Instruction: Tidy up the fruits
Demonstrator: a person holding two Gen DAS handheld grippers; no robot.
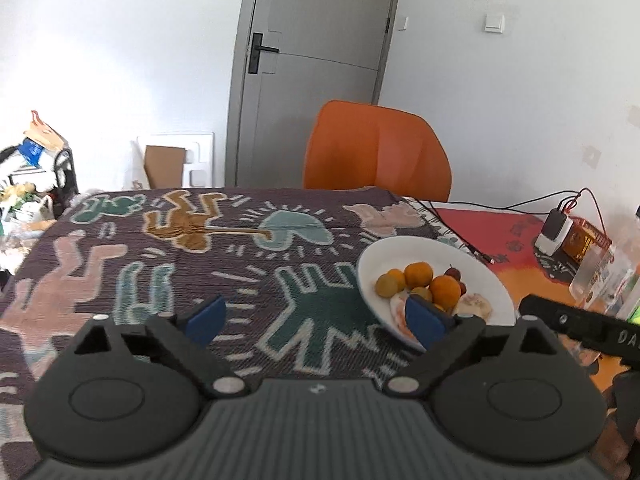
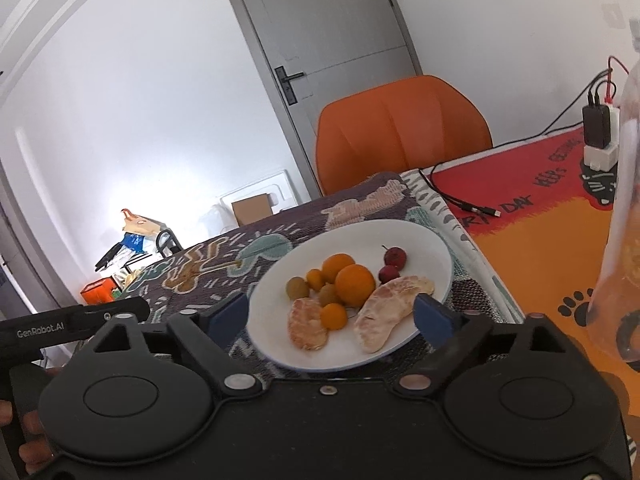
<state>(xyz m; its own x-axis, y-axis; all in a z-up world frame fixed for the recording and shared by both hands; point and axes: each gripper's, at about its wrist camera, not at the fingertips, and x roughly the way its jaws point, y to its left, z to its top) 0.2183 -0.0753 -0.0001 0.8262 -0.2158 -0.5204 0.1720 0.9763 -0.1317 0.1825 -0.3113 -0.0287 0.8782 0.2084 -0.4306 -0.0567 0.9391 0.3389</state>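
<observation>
A white plate [image 2: 424, 236] on the patterned tablecloth holds oranges [image 2: 355, 285], small yellow-green fruits [image 2: 297, 288], two red fruits [image 2: 395, 257] and two peeled citrus pieces [image 2: 390, 310]. My right gripper [image 2: 332, 316] stands open just in front of the plate's near rim, nothing between its blue pads. In the left wrist view the same plate [image 1: 372, 264] lies to the right, and the left gripper [image 1: 316, 318] is open over bare cloth, its right pad [image 1: 424, 320] overlapping the plate's near edge in the picture. Neither gripper holds anything.
An orange chair [image 1: 376, 152] stands behind the table, with a grey door [image 1: 316, 64] beyond. A red-orange mat [image 2: 540, 216] with cables and a charger [image 2: 598, 132] lies right of the plate. A clear bottle [image 2: 624, 216] rises at the far right. Clutter sits off the table's left.
</observation>
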